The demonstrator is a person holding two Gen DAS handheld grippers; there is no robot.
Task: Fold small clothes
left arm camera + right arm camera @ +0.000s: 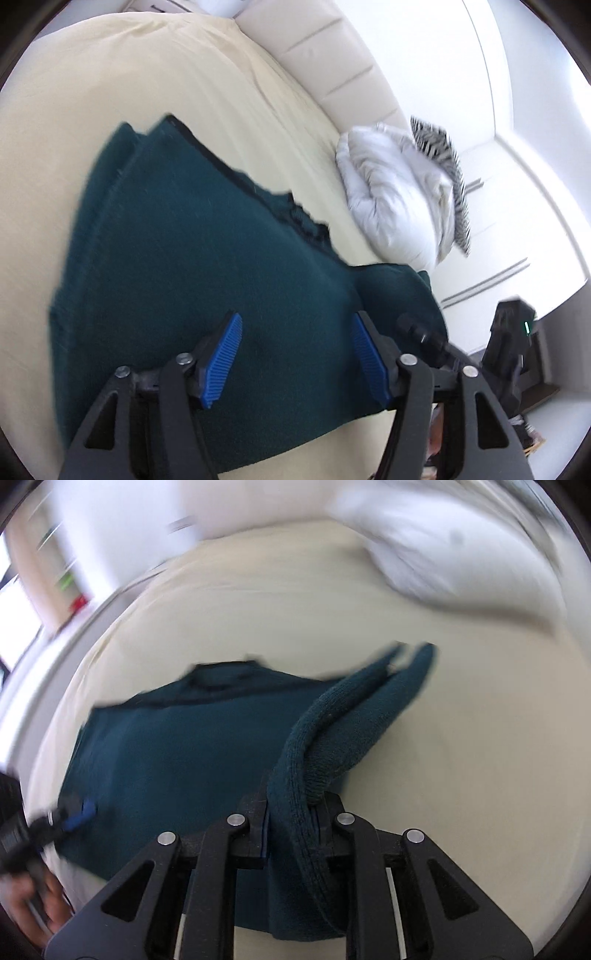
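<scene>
Right wrist view: right gripper [293, 823] clamped on teal sweater [177, 746] sleeve, lifting it off the cream bed [461, 720]. Left gripper [295, 354] hangs spread over the sweater body, holding nothing. Fold looks partway done; sleeve not yet laid across, further folds left.

The sweater [207, 258] lies on the bed sheet [110, 92], with the pillow [395, 192] beyond it against the headboard [332, 48].

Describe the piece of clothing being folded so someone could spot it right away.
On the cream bed sheet lies a dark teal knitted sweater, its edge pinched in the right gripper. The white bundle near the headboard is pale and puffy; the sweater is the only dark, flat thing.
</scene>
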